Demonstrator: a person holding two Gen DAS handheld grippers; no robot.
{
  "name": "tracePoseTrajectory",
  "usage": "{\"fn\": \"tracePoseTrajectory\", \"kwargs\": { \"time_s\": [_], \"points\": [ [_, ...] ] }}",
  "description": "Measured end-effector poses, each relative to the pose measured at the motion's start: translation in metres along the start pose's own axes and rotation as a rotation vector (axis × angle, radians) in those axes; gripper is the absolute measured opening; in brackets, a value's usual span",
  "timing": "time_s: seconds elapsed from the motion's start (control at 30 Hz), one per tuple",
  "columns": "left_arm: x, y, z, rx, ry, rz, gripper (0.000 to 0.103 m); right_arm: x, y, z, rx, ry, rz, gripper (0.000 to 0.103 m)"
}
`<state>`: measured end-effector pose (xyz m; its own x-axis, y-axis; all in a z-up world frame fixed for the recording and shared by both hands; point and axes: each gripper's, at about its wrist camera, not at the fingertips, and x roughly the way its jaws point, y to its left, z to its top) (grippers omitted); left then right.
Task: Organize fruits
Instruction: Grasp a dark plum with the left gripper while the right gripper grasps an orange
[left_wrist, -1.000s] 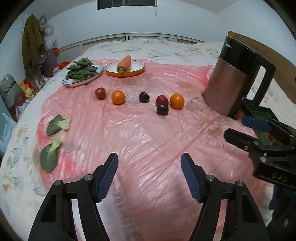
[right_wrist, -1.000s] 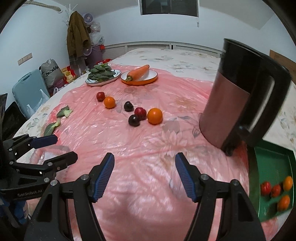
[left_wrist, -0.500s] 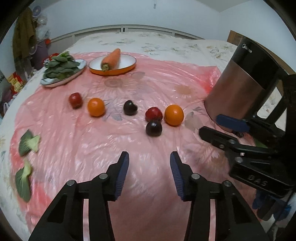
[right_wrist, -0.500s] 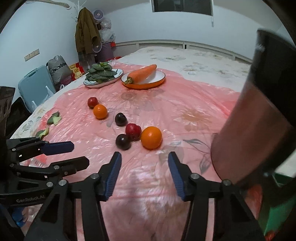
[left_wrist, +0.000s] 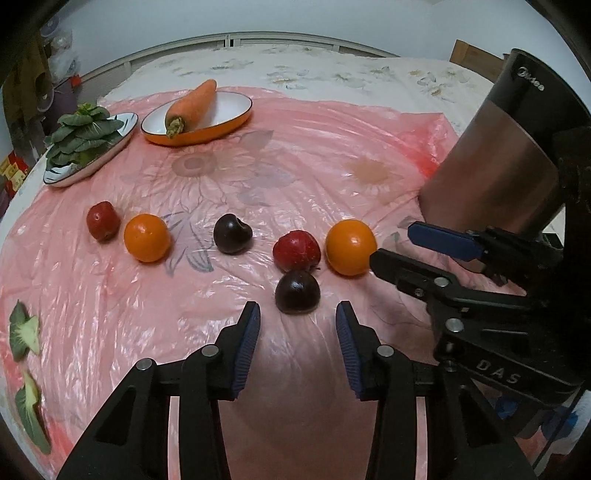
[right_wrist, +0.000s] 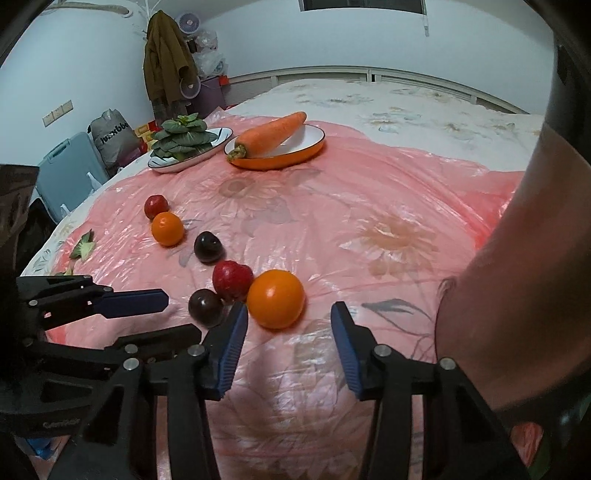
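Note:
Several fruits lie on the pink plastic sheet (left_wrist: 295, 177). My left gripper (left_wrist: 298, 307) is open, its jaws closing. A dark plum (left_wrist: 297, 290) sits just ahead of its tips, untouched. Behind it lie a red fruit (left_wrist: 296, 250) and an orange (left_wrist: 350, 246). Farther left are another dark plum (left_wrist: 232, 233), a second orange (left_wrist: 147, 237) and a red fruit (left_wrist: 102, 220). My right gripper (right_wrist: 289, 312) is open with its jaws closing too. The near orange (right_wrist: 275, 298) rests at its mouth, clear of the pads. The left gripper (right_wrist: 183, 314) shows beside the dark plum (right_wrist: 205, 306).
A copper and black kettle (left_wrist: 498, 147) stands close on the right. At the back, a carrot (left_wrist: 192, 105) lies on an orange-rimmed plate (left_wrist: 236, 114) beside a plate of greens (left_wrist: 83, 140). Loose green leaves (left_wrist: 24, 332) lie at the sheet's left edge.
Both grippers have moved forward and down to the cluster of fruit. Both pairs of jaws have narrowed. The fruits have not moved.

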<state>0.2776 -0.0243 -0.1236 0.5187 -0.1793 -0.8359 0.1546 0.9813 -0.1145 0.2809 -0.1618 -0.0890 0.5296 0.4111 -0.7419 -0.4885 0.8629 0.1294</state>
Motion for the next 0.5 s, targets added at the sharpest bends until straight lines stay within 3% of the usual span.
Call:
{"fn": "tracePoseTrajectory", "kwargs": {
  "time_s": [0.27,0.5],
  "points": [
    [0.012,-0.006,0.004,0.047,0.012,-0.003,0.034,0.003,-0.004,0.005,-0.013,0.003,0.034,0.063],
    [0.021,-0.005,0.006,0.072,0.023,0.004,0.032,0.025,0.002,0.012,-0.03,0.069,0.05,0.063]
  ]
}}
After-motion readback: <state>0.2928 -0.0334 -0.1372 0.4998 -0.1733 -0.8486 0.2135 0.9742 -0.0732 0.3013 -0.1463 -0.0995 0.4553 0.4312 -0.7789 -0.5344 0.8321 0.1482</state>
